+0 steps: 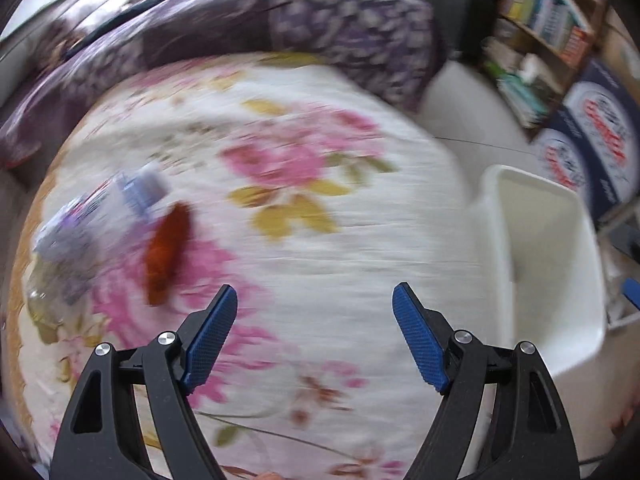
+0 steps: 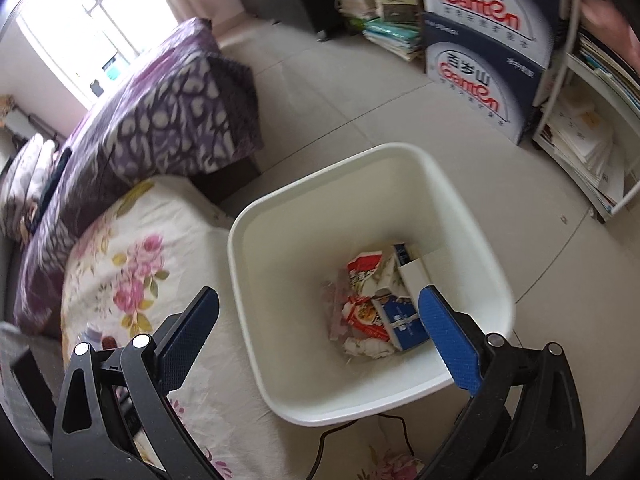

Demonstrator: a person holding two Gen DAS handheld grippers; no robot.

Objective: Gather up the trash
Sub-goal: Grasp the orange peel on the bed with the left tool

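1. The left gripper point(image 1: 315, 332), black-framed with blue textured pads, has its jaws spread wide and holds nothing; it points down over the white floral bedspread point(image 1: 320, 248).
2. The right gripper point(image 2: 319, 328), of the same build, is equally wide open and empty, tilted down over the white square plastic bin point(image 2: 280, 344), with its right pad over the bin's opening and its left pad over the bed's edge.
3. Only the right wrist view looks into the bin: at the bottom lie several crumpled wrappers and cartons point(image 2: 376, 308), red-and-white and blue-and-white, with a wad of white paper near them; the exact count is unclear.
4. The left wrist view shows the bin only from the side, its inside wall bare, standing on the floor just beside the bed.
5. Only the left view shows the uncollected trash clearly, though blurred: one crushed clear plastic bottle with a pale purple label point(image 1: 100, 216) and one orange-red wrapper point(image 1: 168, 252), touching each other on the bedspread, left of the gripper.
6. In the right view these appear only as small shapes behind the left finger.
7. Both views show a purple patterned quilt point(image 2: 160, 120) at the bed's far end, two stacked dark blue cartons point(image 2: 480, 48) and a bookshelf point(image 1: 548, 20).
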